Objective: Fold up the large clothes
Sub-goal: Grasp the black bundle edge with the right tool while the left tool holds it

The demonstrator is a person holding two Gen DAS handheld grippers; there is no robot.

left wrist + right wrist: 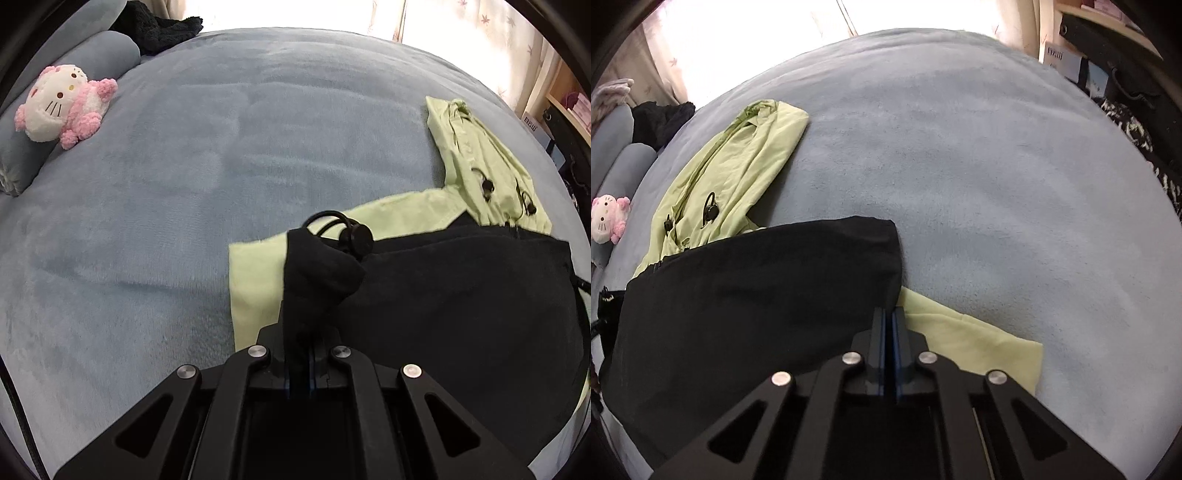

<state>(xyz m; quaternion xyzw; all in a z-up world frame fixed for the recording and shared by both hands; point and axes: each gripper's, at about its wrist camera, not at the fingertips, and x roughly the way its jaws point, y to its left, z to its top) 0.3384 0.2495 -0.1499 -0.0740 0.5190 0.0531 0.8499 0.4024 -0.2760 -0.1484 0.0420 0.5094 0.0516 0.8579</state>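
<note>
A large jacket, light green [476,162] with a black side [461,295] folded over it, lies on the blue-grey bed cover [258,129]. My left gripper [308,343] is shut on a bunched black corner of the jacket. That corner rises over the fingertips and hides them. A round black cord toggle [356,238] and its loop sit just beyond it. In the right wrist view the black panel [757,288] lies left of my right gripper [890,312]. That gripper is shut, its tips at the panel's right edge above a green corner [979,347]. No cloth shows between its pads.
A pink and white plush toy [62,107] leans on blue-grey pillows [103,51] at the bed's far left. A dark heap of cloth [159,26] lies behind them. Shelves with boxes [1108,37] stand past the bed's right side, and bright curtains [738,29] hang beyond it.
</note>
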